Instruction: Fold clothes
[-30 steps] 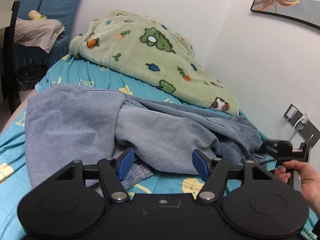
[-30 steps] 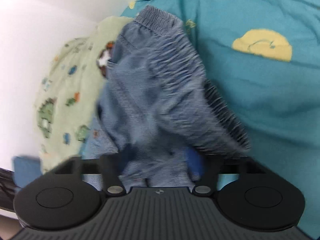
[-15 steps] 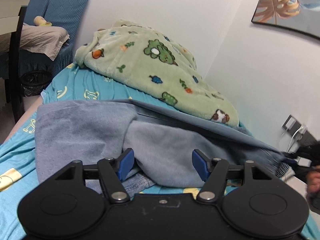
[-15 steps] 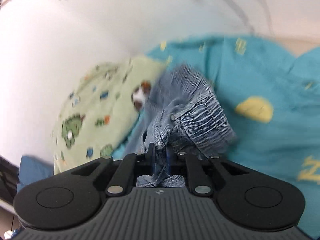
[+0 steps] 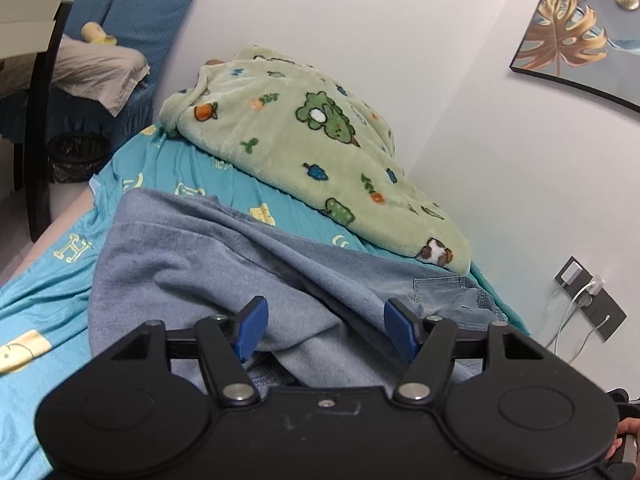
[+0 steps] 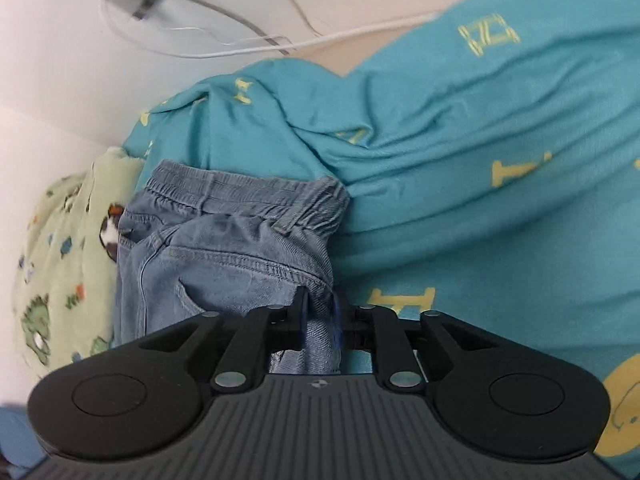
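Light blue jeans [image 5: 208,256] lie spread across the teal bed sheet [image 5: 48,288], legs toward the left, waist toward the right. My left gripper [image 5: 325,326] hovers over the middle of the jeans, its blue pads wide apart with loose denim bulging between them, not pinched. In the right wrist view the elastic waistband [image 6: 244,192] and a back pocket of the jeans [image 6: 224,264] show. My right gripper [image 6: 319,316] is shut on a fold of denim near the waist seam.
A green fleece blanket [image 5: 312,152] with cartoon prints lies bunched against the white wall behind the jeans. A wall socket [image 5: 588,296] with white cables sits low on the right. A blue chair [image 5: 132,20] and a black bin [image 5: 76,156] stand past the bed's far left end.
My right gripper closed on the denim by the waistband and pulled the waist end flat to the right. The jeans now lie stretched out. My left gripper stayed open over the middle.
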`<state>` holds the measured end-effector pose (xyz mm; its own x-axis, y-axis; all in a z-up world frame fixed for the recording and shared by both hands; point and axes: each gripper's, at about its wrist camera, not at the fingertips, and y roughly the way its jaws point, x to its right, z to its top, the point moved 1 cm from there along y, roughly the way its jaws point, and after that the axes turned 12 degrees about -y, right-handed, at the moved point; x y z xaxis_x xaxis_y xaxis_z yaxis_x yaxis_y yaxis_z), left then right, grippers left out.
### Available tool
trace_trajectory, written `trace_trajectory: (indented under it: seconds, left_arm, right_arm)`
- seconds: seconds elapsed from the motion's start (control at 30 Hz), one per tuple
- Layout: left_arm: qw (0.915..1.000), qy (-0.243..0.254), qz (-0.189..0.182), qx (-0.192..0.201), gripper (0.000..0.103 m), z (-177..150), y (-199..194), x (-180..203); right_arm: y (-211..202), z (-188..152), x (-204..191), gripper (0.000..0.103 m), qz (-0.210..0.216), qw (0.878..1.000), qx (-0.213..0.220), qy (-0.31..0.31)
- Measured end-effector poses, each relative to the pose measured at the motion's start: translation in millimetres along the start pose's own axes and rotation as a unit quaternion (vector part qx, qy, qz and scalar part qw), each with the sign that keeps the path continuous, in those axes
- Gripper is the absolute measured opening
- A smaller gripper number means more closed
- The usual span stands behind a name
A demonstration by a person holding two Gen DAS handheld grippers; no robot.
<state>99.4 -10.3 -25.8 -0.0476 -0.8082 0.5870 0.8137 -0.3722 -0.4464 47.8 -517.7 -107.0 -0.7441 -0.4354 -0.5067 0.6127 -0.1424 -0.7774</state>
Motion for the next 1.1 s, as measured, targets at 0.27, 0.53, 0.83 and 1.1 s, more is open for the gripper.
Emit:
trace_trajectory:
  seconds: [0.27, 0.53, 0.83, 1.1]
  left_arm:
    - [0.9999, -0.009, 0.002, -0.014, 0.061, 0.0, 4.2, -2.1]
    - [0.9999, -0.005, 0.012, -0.011, 0.062, -1.3, 6.0, -3.6]
    - [0.9992, 0.001, 0.034, -0.021, 0.062, -5.3, 18.1, -6.2]
    - [0.9982, 0.015, 0.05, -0.032, 0.062, -10.4, 24.4, -7.2]
  right_arm:
    - [-29.8, -30.6, -38.7, 0.058, 0.012, 0.994, 0.052, -0.097]
    - [2.4, -94.7, -83.3, 0.062, 0.174, 0.969, -0.091, -0.153]
    - [40.9, -121.7, -107.3, 0.074, 0.244, 0.942, -0.184, -0.137]
    - [36.8, -131.3, -114.0, 0.074, 0.243, 0.936, -0.193, -0.166]
